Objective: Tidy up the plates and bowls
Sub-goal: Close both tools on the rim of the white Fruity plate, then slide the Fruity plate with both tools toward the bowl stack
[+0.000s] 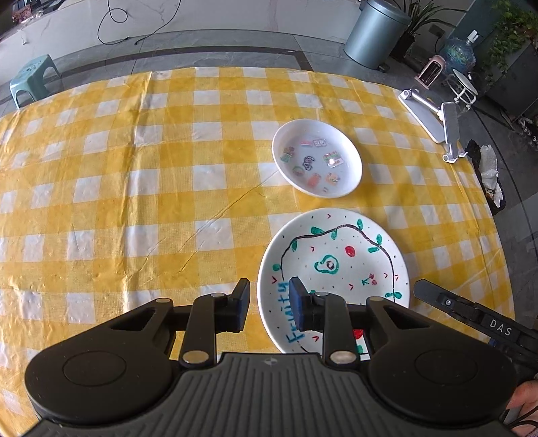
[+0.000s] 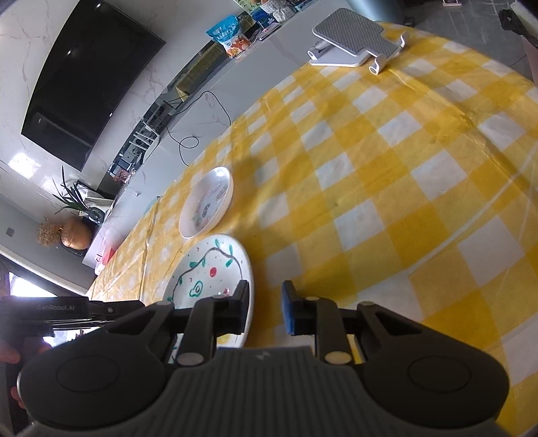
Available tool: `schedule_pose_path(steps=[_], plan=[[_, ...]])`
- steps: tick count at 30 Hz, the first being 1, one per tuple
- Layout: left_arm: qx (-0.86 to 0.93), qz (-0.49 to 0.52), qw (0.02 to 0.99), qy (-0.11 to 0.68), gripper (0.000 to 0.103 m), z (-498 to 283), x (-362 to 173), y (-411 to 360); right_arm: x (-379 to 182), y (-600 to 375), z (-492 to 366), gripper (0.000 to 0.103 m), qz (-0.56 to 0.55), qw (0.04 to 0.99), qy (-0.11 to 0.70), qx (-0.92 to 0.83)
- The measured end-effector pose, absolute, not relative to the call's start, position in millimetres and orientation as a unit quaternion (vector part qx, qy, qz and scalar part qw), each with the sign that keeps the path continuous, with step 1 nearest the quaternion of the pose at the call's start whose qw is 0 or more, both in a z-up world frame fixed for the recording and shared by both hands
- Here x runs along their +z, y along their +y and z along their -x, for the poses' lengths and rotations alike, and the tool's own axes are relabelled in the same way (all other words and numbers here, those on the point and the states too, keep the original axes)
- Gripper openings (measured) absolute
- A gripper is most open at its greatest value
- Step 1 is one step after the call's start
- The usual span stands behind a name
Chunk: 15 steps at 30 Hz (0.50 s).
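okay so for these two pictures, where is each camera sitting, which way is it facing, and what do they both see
Left wrist view: sits on the left gripper, looking steeply down at the decorated plate and small dish on the checked tablecloth; its fingers straddle the plate's rim, and the right gripper's tip shows.
Right wrist view: sits on the right gripper, tilted, looking across the cloth from the plate's other side; a hand shows at the left edge.
Shared: plate, dish, cloth, and grey stand.

A home living room: wall television (image 2: 90,84), potted plants (image 1: 420,20), checked tablecloth (image 1: 134,168).
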State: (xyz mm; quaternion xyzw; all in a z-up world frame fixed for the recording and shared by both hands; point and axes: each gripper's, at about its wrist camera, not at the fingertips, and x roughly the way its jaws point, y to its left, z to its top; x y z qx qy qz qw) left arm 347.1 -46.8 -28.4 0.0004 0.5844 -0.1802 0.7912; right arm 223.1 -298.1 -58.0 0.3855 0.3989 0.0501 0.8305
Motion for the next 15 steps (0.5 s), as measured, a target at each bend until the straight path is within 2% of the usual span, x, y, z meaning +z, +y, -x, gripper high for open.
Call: schedule_pose_path(steps=[9,15], plan=[[-0.183,0.025,0.776,0.603,0.031,-355.2,-49.1,-40.9,-57.3,-290.7,-226.6,0.021,-0.367,0.833,0.410,0.056],[-0.189,0.042,0.775,0.602,0.024,-357.9,-54.3,-38.4,-58.2,-288.1,-230.6,0.021,-0.359,0.836,0.410,0.061]])
